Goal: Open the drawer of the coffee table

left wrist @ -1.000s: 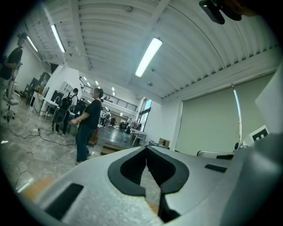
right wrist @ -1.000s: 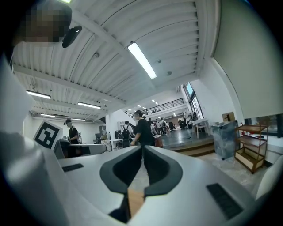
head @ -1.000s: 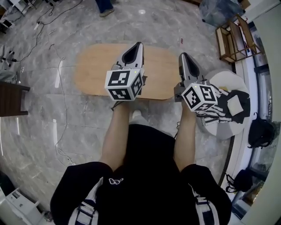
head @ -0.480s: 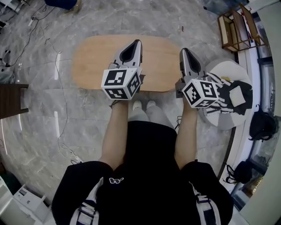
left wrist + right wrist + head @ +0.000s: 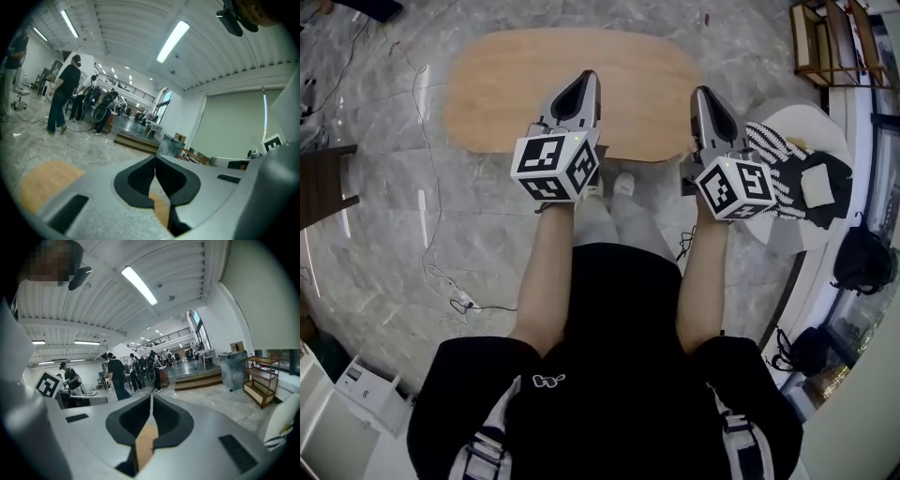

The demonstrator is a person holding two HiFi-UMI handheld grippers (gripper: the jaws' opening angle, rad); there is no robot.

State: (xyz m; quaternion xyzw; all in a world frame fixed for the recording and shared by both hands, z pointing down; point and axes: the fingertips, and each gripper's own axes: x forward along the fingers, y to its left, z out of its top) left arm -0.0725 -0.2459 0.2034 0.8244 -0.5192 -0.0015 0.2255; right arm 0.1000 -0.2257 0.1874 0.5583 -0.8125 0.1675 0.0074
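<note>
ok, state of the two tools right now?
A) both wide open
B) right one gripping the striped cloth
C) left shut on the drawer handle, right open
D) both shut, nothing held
D: in each gripper view the jaw tips of the left tool and the right tool meet with nothing between them, and only the wood of the coffee table shows through the gap below.

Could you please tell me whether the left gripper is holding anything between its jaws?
No, the left gripper has its jaws closed tip to tip with nothing between them; only the coffee table shows behind.
</note>
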